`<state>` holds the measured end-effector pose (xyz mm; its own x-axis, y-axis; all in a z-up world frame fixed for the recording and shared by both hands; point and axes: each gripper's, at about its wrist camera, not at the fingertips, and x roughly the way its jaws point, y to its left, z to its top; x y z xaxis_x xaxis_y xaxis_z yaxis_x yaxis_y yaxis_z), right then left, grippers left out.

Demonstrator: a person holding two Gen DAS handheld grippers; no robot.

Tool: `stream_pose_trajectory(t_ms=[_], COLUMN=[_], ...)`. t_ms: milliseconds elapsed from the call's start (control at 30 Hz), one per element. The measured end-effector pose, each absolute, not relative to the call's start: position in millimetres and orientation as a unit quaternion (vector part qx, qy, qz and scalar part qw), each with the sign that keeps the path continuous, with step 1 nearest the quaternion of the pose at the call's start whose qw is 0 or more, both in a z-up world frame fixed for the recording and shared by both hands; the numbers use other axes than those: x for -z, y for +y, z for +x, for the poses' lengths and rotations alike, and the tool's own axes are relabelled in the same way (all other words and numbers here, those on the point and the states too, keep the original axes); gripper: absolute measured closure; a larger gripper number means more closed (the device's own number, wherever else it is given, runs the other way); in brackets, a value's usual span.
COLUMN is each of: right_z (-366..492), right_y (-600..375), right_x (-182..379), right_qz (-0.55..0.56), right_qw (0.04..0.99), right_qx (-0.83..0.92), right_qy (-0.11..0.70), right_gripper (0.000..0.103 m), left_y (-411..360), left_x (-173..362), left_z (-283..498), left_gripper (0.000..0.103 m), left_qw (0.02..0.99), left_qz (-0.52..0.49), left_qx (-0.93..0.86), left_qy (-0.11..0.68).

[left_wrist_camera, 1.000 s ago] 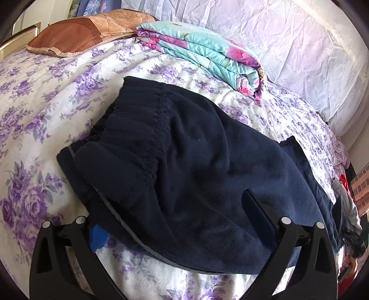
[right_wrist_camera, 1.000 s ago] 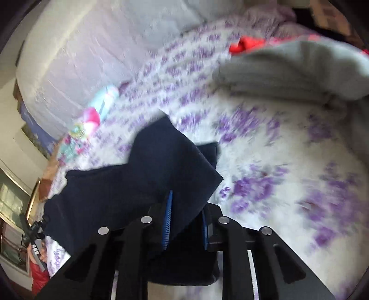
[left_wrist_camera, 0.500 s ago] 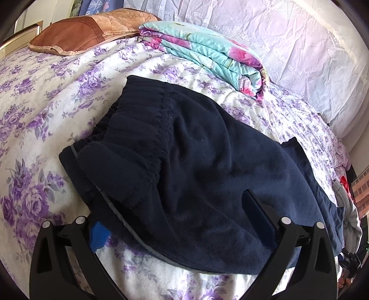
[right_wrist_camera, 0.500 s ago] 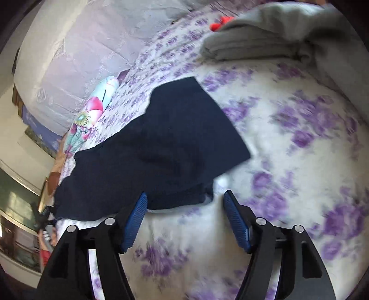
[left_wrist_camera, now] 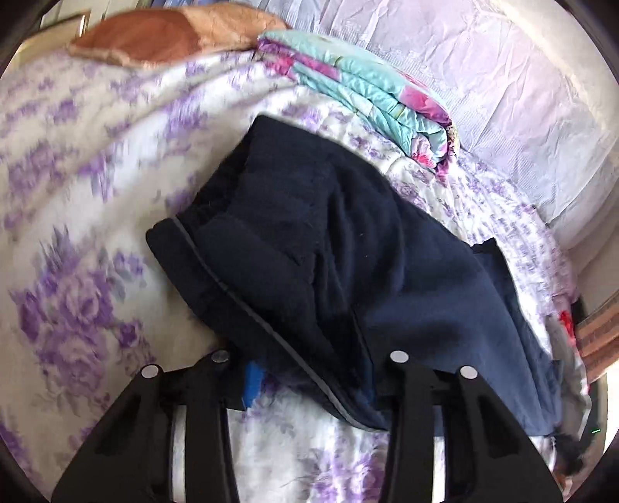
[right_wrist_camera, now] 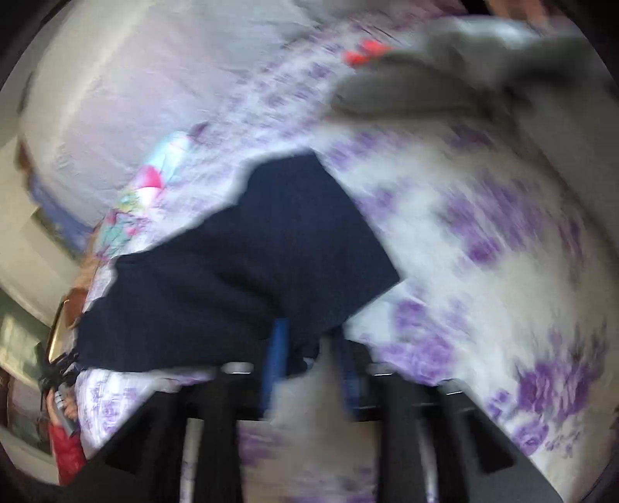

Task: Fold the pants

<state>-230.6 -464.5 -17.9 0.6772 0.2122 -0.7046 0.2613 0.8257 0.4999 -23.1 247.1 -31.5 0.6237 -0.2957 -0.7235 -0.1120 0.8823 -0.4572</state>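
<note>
Dark navy pants (left_wrist_camera: 348, 251) lie folded lengthwise on the purple-flowered bedspread (left_wrist_camera: 77, 232), waistband toward the upper left. My left gripper (left_wrist_camera: 309, 383) has its fingers narrowed around the near waist edge, with cloth between them. In the blurred right wrist view the leg end of the pants (right_wrist_camera: 251, 271) lies just ahead of my right gripper (right_wrist_camera: 305, 360), whose blue pads stand close together around the hem corner.
A folded teal and pink quilt (left_wrist_camera: 367, 93) and a brown pillow (left_wrist_camera: 162, 35) lie at the back of the bed. Grey folded clothes (right_wrist_camera: 445, 73) and something red (right_wrist_camera: 367, 50) sit beyond the leg end. The lavender headboard (left_wrist_camera: 483, 77) is behind.
Both grippers were open half a second ago. Now both have narrowed onto the pants: the left at the waist edge, the right at the hem corner. Both views show motion blur.
</note>
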Motion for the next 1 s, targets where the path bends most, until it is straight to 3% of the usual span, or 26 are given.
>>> stream_pose_trajectory(t_ms=[67,100,167,200,333,500,1000], right_z=[-240.6,-246.8,-254.4,-253.7,-244.2,-241.0,-253.5], right_y=[-475.1,-480.9,-488.7,-490.8,-491.5,-485.0,-483.7], right_x=[17.4,14.1,9.4,8.9,10.2,11.5,13.0], right_qz=[0.337,0.357,0.367,0.365,0.373,0.362,0.354], right_qw=[0.862,0.86,0.862,0.862,0.862,0.865,0.867], right_qx=[0.005,0.011,0.023,0.026,0.025,0.027,0.019], right_qy=[0.38,0.365,0.349,0.35,0.343,0.347,0.351], right_gripper=[0.067,0.064,0.057,0.057,0.057,0.057,0.057], left_y=[256.8,260.7,270.3,273.9,274.9,262.5,271.9], left_x=[26.2,22.1,12.2,6.8,-0.4,1.9,17.5], left_z=[-31.7,-37.4,-48.0,-52.1,-55.9,-41.2,-16.5], left_gripper=[0.054,0.04,0.024,0.024,0.027,0.062,0.062], left_qw=[0.861,0.86,0.861,0.862,0.854,0.849,0.822], left_qz=[-0.269,-0.283,-0.306,-0.309,-0.328,-0.323,-0.363], left_qx=[0.056,0.054,0.049,0.045,0.056,0.052,0.023], left_qy=[0.428,0.422,0.404,0.399,0.4,0.416,0.438])
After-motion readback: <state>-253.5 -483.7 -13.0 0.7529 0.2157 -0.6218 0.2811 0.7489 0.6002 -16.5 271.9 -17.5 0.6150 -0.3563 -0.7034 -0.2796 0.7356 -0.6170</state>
